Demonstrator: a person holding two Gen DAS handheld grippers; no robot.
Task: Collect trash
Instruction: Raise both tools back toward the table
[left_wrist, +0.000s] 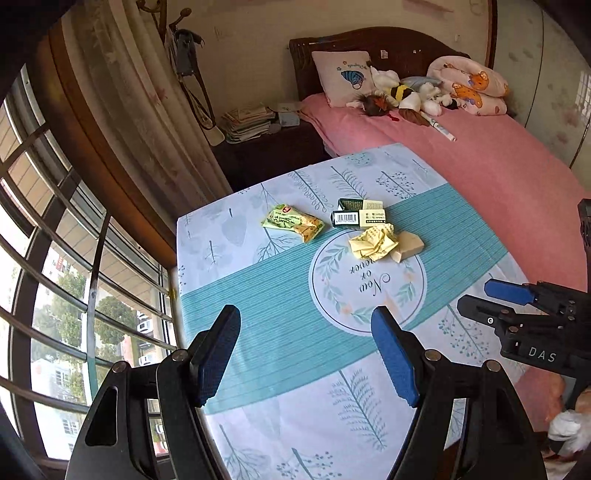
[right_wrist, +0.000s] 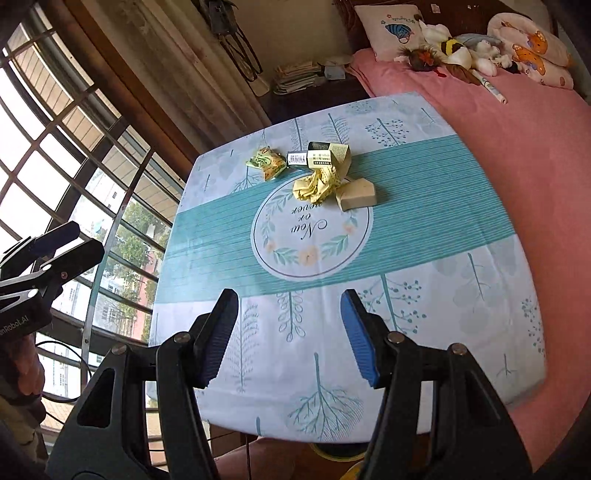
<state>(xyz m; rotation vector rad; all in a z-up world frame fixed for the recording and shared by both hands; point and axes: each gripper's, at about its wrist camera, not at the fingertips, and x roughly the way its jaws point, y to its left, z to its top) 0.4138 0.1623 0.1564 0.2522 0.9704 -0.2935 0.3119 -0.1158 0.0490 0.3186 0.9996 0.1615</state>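
Bedroom table (left_wrist: 258, 295) by window. Trash clustered upper centre of frame: green wrapper (left_wrist: 292, 222), dark box (left_wrist: 359, 216), crumpled yellow paper (left_wrist: 373, 243) touching tan block (left_wrist: 410, 245). Left gripper (left_wrist: 306, 354) jaws apart, empty, lower frame. Right gripper (right_wrist: 289, 338) jaws apart, empty. Pink bed (left_wrist: 498, 177) beyond.

Green wrapper (left_wrist: 293, 222), dark box (left_wrist: 358, 217), crumpled yellow paper (left_wrist: 373, 243) — clustered together.

The right gripper (right_wrist: 290, 332) fills the lower frame, jaws spread, holding nothing. Above centre on the table (right_wrist: 461, 302) lie a green wrapper (right_wrist: 266, 162), a dark box (right_wrist: 312, 157), crumpled yellow paper (right_wrist: 317, 184) and a beige block (right_wrist: 357, 195), clustered together. The left gripper (right_wrist: 62, 243) shows at left edge.
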